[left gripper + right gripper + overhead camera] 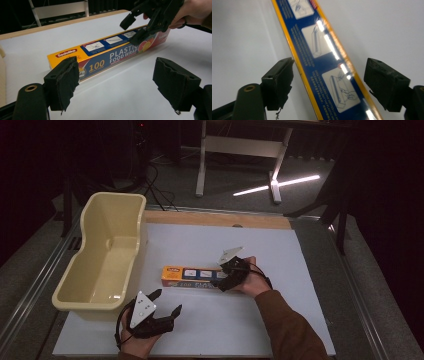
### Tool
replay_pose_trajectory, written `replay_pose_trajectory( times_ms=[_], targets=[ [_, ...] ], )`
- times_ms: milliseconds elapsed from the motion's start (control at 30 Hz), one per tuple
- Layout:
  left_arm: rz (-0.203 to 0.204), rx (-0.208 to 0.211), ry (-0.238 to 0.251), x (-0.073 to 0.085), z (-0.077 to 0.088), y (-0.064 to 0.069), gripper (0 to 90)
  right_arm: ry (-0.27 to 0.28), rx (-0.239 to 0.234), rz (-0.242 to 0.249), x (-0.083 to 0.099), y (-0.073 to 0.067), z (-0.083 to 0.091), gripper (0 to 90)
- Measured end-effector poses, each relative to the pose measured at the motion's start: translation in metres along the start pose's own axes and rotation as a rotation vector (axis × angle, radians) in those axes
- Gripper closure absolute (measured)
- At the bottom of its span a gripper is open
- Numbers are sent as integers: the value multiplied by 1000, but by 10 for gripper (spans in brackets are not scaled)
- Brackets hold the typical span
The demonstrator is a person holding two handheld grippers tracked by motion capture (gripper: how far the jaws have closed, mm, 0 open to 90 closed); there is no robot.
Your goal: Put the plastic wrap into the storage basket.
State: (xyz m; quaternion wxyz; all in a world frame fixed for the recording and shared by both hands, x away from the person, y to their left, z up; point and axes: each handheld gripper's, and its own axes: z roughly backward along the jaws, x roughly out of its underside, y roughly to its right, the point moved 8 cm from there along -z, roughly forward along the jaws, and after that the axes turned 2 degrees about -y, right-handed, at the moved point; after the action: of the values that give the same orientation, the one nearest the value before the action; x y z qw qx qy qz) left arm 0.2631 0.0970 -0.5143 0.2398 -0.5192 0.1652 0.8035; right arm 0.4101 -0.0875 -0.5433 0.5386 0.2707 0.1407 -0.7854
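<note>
A long yellow and blue plastic food wrap box [192, 276] [100, 53] [322, 50] lies flat on the white table top [280, 320]. My right gripper [223, 276] [132, 30] [328, 80] hovers just over the box's right end. Its jaws stand wide open on either side of the box, and the pads do not press on it. Nearer the front edge, left of the box, my left gripper [166, 302] [115, 82] points at the box's long side. It is open with nothing between its fingers, a short way from the box.
A cream plastic tub [115, 195] stands empty along the table's left edge, close to the left gripper. A wooden strip [215, 218] runs along the table's far edge. Beyond it a white desk frame [202, 165] stands on the dark floor.
</note>
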Motion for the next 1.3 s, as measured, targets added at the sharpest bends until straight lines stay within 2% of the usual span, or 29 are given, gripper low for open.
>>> replay_pose_trajectory(
  times_ms=[100,267,400,467,700,800,900,1033,1133,1200,1233,1300],
  targets=[
    [-1,0,1,0,0,0,208,-34,-27,16,1,1,-8,219],
    [0,1,0,0,0,0,208,-96,-41,58,3,2,-19,221],
    [0,2,-1,0,0,1,208,-116,-49,71,6,3,-22,235],
    [0,2,-1,0,0,1,208,-129,-57,74,6,3,-20,254],
    [0,0,0,0,1,1,208,-200,-72,36,9,-3,-13,291],
    [1,-4,0,0,1,0,208,-223,-66,43,11,-7,-9,308],
    [1,-6,1,0,2,0,208,-255,-60,37,16,-12,-4,319],
    [0,-7,0,1,2,0,208,-290,-76,3,26,-15,5,331],
    [0,-7,-1,1,1,0,208,-328,-91,6,34,-18,11,341],
    [-1,-3,-4,1,0,1,208,-337,-97,14,35,-19,12,345],
    [0,-2,-4,1,-1,1,208,-349,-104,34,35,-20,13,350],
    [-3,0,-5,1,-1,2,208,-373,-107,107,33,-19,11,354]
  ],
)
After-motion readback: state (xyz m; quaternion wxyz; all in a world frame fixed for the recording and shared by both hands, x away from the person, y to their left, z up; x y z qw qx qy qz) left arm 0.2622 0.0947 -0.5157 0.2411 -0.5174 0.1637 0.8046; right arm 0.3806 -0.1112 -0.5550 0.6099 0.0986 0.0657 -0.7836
